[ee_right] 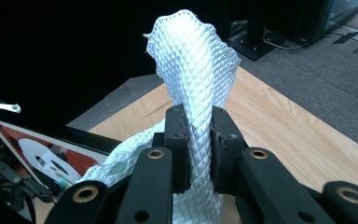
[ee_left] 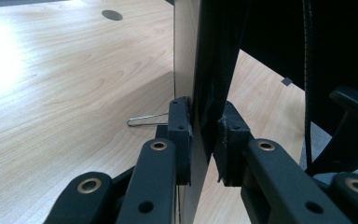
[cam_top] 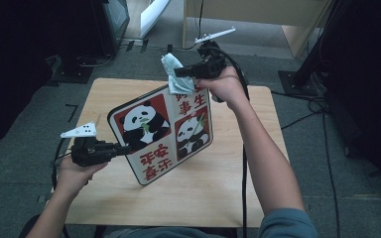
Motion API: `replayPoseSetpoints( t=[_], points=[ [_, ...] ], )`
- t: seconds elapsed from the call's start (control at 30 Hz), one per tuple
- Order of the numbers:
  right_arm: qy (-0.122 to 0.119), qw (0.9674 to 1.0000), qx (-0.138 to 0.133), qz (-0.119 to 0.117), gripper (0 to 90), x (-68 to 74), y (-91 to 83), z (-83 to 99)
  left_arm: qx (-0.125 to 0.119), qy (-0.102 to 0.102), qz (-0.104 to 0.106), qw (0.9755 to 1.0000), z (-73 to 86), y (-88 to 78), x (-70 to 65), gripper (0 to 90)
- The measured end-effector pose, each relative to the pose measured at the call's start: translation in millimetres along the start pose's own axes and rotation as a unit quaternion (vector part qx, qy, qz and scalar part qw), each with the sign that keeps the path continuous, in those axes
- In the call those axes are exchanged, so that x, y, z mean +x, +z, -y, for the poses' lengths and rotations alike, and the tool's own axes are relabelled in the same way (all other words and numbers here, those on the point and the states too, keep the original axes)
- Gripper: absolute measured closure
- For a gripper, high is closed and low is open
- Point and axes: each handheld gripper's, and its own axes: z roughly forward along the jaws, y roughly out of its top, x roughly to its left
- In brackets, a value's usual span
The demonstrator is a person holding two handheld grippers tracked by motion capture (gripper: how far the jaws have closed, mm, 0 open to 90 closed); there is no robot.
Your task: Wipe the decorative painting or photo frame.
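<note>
We are holding the board up off the table, tilted on edge above the table's middle, with its panda face turned toward us and to the right. Its long axis is running from about 7 o'clock at the low corner near us to about 1 o'clock at the high corner in the high view. Our left gripper is clamping the board's left edge at roughly 9 o'clock, and in the left gripper view the pads are pressing on both faces of the thin panel. Our right gripper is sitting at the board's top corner, about 1 o'clock, with its jaws squeezed tight on the cloth; the right gripper view is showing the pale mesh cloth bunched between the pads and sticking up past them. The cloth is resting against the board's upper edge. A thin wire clip is lying on the table behind the board. Cables are trailing on the grey floor around the table.
</note>
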Motion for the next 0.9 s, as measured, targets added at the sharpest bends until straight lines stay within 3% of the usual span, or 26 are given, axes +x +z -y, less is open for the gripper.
replayPoseSetpoints(
  t=[0.9],
  points=[
    [-0.009,0.9982,-0.007,0.059,80.4,-22.2,-19.4,1.9,0.0,0.0,-0.002,1.0,-0.1,-0.1,0.3,79.5]
  ],
)
